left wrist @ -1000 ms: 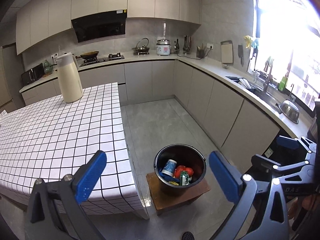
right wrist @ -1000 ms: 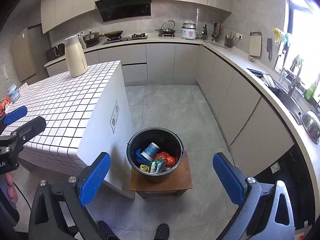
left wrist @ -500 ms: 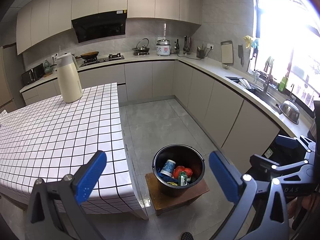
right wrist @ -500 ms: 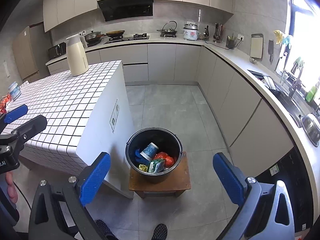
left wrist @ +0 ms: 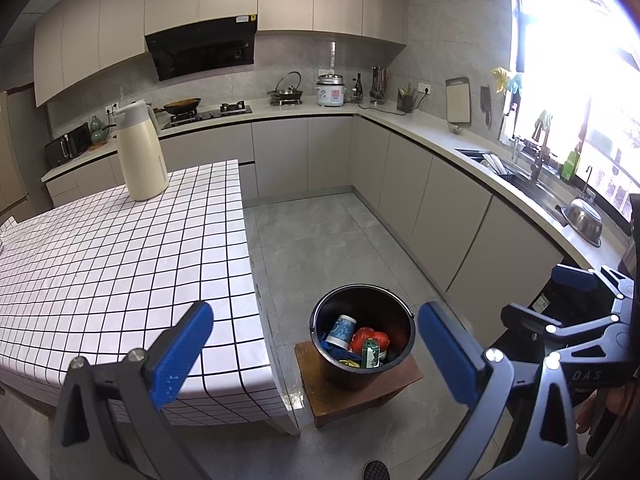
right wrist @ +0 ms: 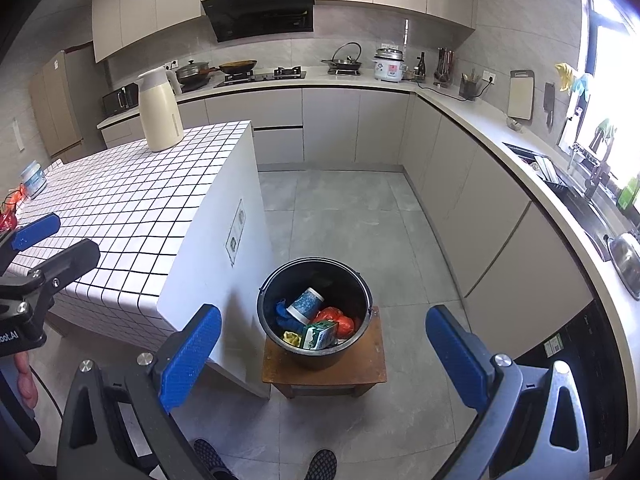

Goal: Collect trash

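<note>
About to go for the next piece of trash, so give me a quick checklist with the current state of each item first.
1. Left tongs open and empty: ok.
2. Right tongs open and empty: ok.
3. Bucket upright on the wooden stool: ok.
4. Room left in the bucket above the cup and carton: ok.
5. Trash left on the tiled table: not ok, a tub and red wrapper sit at its far left edge.
6. Wrapper's grip point: cannot tell.

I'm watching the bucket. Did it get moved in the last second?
No. The black bucket sits on the same spot of the wooden stool; only the cameras shifted slightly.
</note>
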A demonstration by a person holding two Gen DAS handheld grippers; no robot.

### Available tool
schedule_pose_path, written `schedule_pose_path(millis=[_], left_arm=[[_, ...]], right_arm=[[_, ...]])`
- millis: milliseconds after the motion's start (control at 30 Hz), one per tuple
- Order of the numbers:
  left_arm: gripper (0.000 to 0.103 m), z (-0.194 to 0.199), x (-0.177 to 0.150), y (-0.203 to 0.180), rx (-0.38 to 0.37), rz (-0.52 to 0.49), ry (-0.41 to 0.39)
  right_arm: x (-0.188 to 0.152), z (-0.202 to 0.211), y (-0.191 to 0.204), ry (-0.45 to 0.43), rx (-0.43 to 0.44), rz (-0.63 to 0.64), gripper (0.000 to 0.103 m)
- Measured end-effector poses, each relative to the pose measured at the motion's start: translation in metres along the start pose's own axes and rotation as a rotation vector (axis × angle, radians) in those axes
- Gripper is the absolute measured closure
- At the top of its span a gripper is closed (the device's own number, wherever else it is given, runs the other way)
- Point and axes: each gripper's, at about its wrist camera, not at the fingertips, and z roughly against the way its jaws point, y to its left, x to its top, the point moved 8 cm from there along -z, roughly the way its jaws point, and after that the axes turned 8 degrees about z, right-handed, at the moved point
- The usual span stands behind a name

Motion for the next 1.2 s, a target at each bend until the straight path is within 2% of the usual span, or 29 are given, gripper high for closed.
schedule_pose_path(millis=[1200], left_arm=[[0.0, -0.0047, -0.0015, -0.0004, -0.005, 0.003, 0.007]], right_arm=[[0.0019, -0.0016, -0.002, -0.004, 0.009, 0.014, 0.0]])
